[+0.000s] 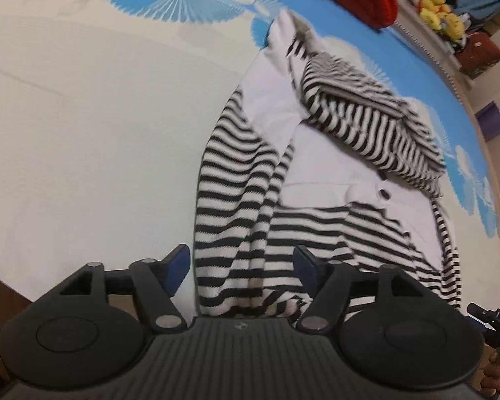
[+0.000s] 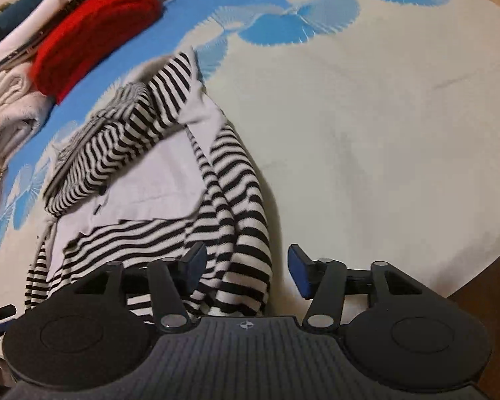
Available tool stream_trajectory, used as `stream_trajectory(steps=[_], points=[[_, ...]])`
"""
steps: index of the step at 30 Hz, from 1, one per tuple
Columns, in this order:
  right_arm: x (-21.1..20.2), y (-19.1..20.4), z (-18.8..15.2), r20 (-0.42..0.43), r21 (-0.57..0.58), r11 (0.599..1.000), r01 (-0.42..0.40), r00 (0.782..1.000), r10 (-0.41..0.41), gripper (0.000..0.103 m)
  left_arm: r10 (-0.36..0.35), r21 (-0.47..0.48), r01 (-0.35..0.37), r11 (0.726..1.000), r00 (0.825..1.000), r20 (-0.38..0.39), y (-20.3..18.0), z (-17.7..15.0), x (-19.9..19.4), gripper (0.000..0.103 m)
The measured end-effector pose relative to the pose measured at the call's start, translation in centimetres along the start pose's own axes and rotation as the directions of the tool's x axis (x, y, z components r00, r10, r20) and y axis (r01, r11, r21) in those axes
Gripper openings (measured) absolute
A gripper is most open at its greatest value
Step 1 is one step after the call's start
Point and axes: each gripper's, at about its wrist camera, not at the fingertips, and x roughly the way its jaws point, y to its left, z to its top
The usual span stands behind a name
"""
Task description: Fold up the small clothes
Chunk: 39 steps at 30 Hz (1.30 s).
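The striped garment (image 1: 283, 173) lies crumpled on the bed (image 1: 83, 133), one sleeve stretching toward both tools. The left tongs (image 1: 241, 268) hang spread wide over the sleeve's cuff end, gripping nothing. The right tongs (image 2: 246, 266) are likewise parted above the same sleeve, blue pads (image 2: 298, 271) clear of the cloth.

Black hand-held gripper (image 1: 240, 266); blue pads (image 1: 178, 266)

The only legible writing is "DAS", white letters on a small black device (image 1: 498, 321) just right of the left-hand tongs.
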Motion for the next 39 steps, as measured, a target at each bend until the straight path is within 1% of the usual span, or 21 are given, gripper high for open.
stream_trajectory(steps=[3,6,8,11,14,17,20,21,22,23,24,25,26,27,29,33,35,39], points=[[1.1,-0.1,0.4,-0.033,0.038,0.999,-0.002,0.999,0.003,0.062,0.036,-0.038,-0.037,0.999,0.999,-0.019,0.5,0.3,0.9,0.074],[2.3,0.4,0.9,-0.063,0.053,0.999,0.003,0.998,0.001,0.062,0.041,-0.076,-0.044,0.996,0.998,-0.043,0.9,0.7,1.7,0.074],[3.1,1.2,1.0,-0.08,0.039,0.999,0.009,0.997,-0.006,0.062,0.045,-0.096,-0.051,0.994,0.997,-0.069,1.0,0.9,2.4,0.074],[4.3,2.6,0.8,-0.117,-0.016,0.998,0.054,0.992,-0.056,0.062,0.073,-0.092,-0.083,0.992,0.992,-0.107,1.0,1.0,3.3,0.074],[5.0,3.3,0.4,-0.146,-0.041,0.995,0.095,0.984,-0.1,0.062,0.086,-0.084,-0.097,0.992,0.988,-0.128,0.8,1.0,4.0,0.074],[5.3,3.4,0.0,-0.154,-0.058,0.994,0.098,0.982,-0.106,0.062,0.09,-0.078,-0.102,0.992,0.986,-0.143,0.7,1.1,4.5,0.074],[5.4,3.2,-0.4,-0.159,-0.067,0.993,0.096,0.982,-0.106,0.06,0.107,-0.04,-0.115,0.993,0.981,-0.163,0.2,1.0,5.0,0.072],[5.3,3.1,-0.5,-0.159,-0.066,0.994,0.092,0.982,-0.102,0.059,0.112,-0.025,-0.118,0.993,0.979,-0.17,0.1,1.0,5.2,0.068],[5.2,3.0,-0.6,-0.156,-0.068,0.994,0.085,0.983,-0.094,0.055,0.115,-0.011,-0.119,0.993,0.977,-0.177,0.0,0.9,5.3,0.059],[5.1,3.0,-0.6,-0.154,-0.072,0.995,0.075,0.984,-0.086,0.044,0.12,0.005,-0.122,0.993,0.976,-0.18,-0.1,0.8,5.5,0.054],[5.0,3.0,-0.7,-0.153,-0.078,0.995,0.062,0.985,-0.074,0.028,0.123,0.02,-0.122,0.992,0.976,-0.179,-0.2,0.7,5.6,0.043],[4.9,3.1,-0.8,-0.15,-0.088,0.995,0.048,0.987,-0.061,0.019,0.12,0.034,-0.115,0.993,0.977,-0.174,-0.4,0.6,5.6,0.027],[4.6,3.3,-0.8,-0.135,-0.102,0.994,0.036,0.99,-0.05,0.006,0.108,0.047,-0.101,0.994,0.979,-0.173,-0.6,0.5,5.6,0.017],[4.1,3.5,-0.8,-0.113,-0.116,0.993,0.022,0.993,-0.035,0.005,0.096,0.064,-0.087,0.994,0.981,-0.171,-1.0,0.5,5.6,0.01],[3.0,3.7,-0.7,-0.074,-0.129,0.992,-0.012,0.997,0.003,0.005,0.095,0.104,-0.081,0.991,0.986,-0.139,-1.6,0.4,4.8,0.008],[0.7,3.3,-0.6,0.006,-0.121,0.99,-0.066,0.998,0.067,0.004,0.021,0.111,-0.014,0.994,0.998,-0.061,-2.0,0.2,2.2,0.007],[-0.2,2.8,-0.7,0.03,-0.121,0.989,-0.081,0.996,0.085,0.004,-0.012,0.113,0.015,0.993,1.0,-0.026,-2.0,-0.1,1.0,0.007],[-2.0,1.6,-1.1,0.08,-0.103,0.99,-0.098,0.991,0.107,0.004,-0.057,0.11,0.055,0.992,0.998,0.019,-1.6,-0.5,-0.6,0.007]])
